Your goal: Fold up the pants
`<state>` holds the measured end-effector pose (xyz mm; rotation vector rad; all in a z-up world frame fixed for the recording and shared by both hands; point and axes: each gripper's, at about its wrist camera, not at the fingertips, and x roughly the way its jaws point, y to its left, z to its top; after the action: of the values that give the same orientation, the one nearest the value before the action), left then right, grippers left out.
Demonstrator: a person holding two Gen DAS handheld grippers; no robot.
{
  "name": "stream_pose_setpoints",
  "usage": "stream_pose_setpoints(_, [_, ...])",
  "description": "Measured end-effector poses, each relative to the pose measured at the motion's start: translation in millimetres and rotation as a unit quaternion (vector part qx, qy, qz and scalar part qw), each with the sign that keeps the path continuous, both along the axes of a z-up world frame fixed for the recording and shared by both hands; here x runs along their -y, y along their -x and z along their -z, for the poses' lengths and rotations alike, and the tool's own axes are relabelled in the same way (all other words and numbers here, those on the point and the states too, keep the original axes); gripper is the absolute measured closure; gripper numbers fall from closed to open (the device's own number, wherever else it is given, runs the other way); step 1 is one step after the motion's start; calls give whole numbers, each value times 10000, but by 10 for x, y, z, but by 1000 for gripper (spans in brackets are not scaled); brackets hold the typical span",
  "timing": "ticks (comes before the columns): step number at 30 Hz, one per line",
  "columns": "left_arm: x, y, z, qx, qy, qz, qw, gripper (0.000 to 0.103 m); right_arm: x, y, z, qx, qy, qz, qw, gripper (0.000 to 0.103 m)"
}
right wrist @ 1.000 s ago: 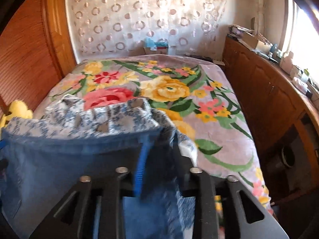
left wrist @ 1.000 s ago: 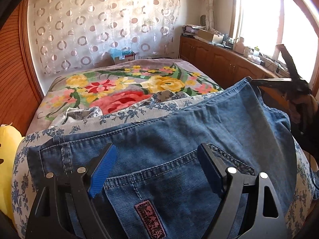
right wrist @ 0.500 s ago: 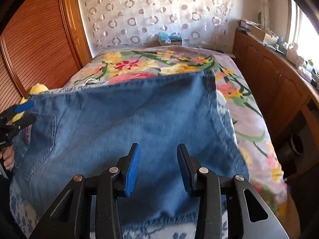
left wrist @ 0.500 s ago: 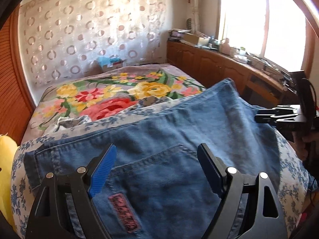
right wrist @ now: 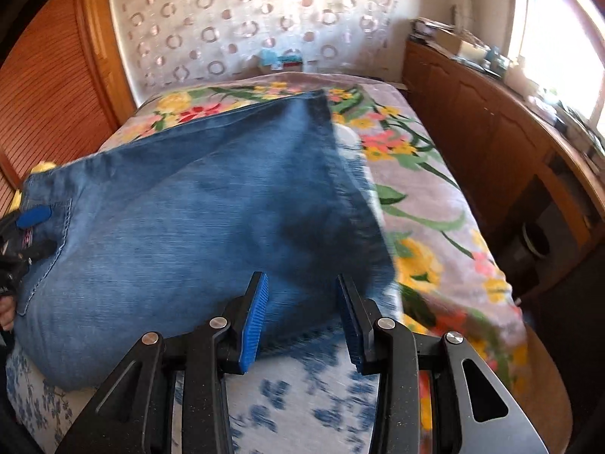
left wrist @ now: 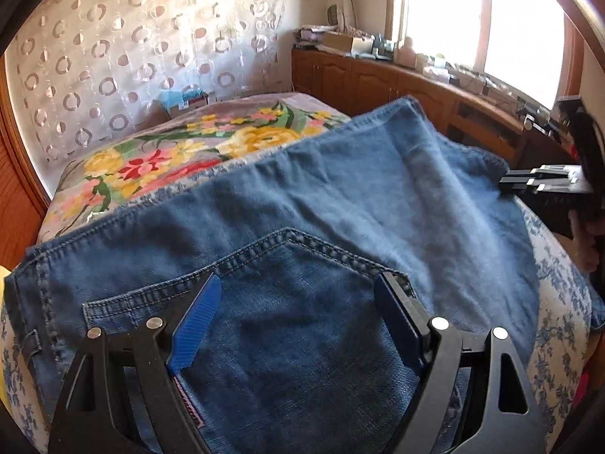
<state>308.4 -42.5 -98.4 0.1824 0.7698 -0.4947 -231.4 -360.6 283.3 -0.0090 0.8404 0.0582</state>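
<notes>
The blue denim pants [left wrist: 340,219] lie folded in a flat rectangle on a white cloth with blue flowers, on the bed. My left gripper [left wrist: 298,325] is open and empty, hovering over the back pocket [left wrist: 287,295] at the waistband end. My right gripper [right wrist: 302,316] is open and empty at the near hem edge of the pants [right wrist: 196,219]. The right gripper shows in the left wrist view [left wrist: 544,181] at the far right edge of the pants. The left gripper shows at the left of the right wrist view [right wrist: 26,227], over the pocket.
The bed has a flowered blanket [right wrist: 427,196] behind and right of the pants. A white and blue floral cloth [right wrist: 302,386] lies under them. A wooden cabinet [right wrist: 503,125] runs along the right. A wood panel wall [right wrist: 49,87] stands left. A yellow toy [right wrist: 41,168] sits by it.
The right gripper let go of the pants and opened, then drew back to the near hem. The pants settled flat. The left gripper stayed open and moved in over the back pocket.
</notes>
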Motion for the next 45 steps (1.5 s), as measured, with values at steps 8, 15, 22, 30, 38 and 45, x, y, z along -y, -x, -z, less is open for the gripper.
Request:
stream_pose_setpoints(8, [87,-50,83,-292,-127,63,9995,17,76,31,21,9,-152,406,9991,63])
stream_pose_setpoints(15, [151,-22,66,-235,-253,45,9994,17,105,-14,78,-74,-473,520,9975,63])
stream_pose_setpoints(22, [80,-4,28,-91,-160,29,9998,17,154,-124,80,-202,-662,787,9945,63])
stream_pose_setpoints(30, [9,15,-23,11,-14,-73,10000,17,62,16,-48,212,-524,813,9951,92])
stream_pose_setpoints(38, [-141,134,-256,271,-98,-218,9993,17,-300,168,-470,949,-580,101,9937,93])
stream_pose_setpoints(45, [-549,351,-457,398,-83,-664,9970,17,-988,148,-685,1290,-778,-995,9836,94])
